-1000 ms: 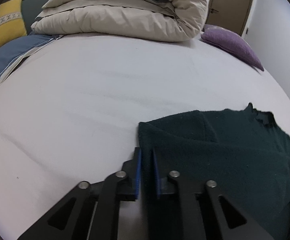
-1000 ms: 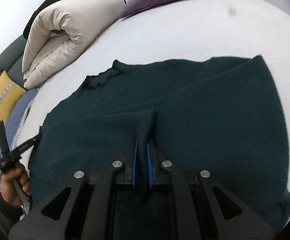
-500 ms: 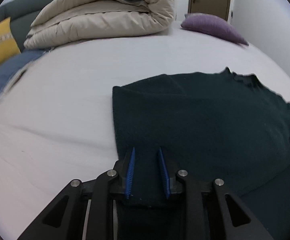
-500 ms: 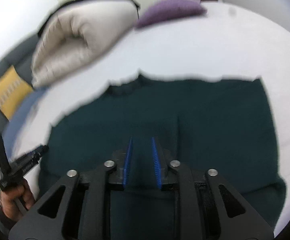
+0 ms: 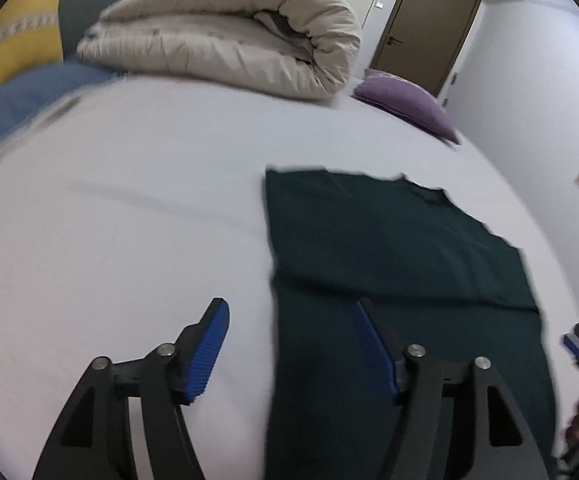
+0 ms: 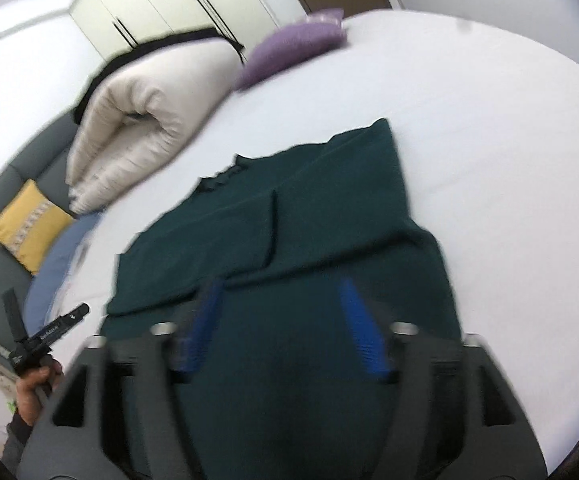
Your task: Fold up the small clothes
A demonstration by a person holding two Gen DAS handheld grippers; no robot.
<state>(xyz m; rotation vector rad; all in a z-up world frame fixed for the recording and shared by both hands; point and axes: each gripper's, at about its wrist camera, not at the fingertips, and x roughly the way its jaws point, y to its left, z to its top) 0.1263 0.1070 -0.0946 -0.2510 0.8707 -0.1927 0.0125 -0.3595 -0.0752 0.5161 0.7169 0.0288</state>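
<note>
White bed sheet (image 5: 137, 200) carries a dark green garment (image 5: 389, 248); both grippers' jaws are opening, gripping nothing.

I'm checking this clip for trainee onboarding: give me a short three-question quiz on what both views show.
1. True or false: the left tool clamps the garment.
2. What colour is the pillow by the duvet?
3. The garment lies on: A) floor B) bed C) chair?

Key: 1 false, both tools' pads are apart and opening, the right tool too; 2 purple; 3 B.
</note>
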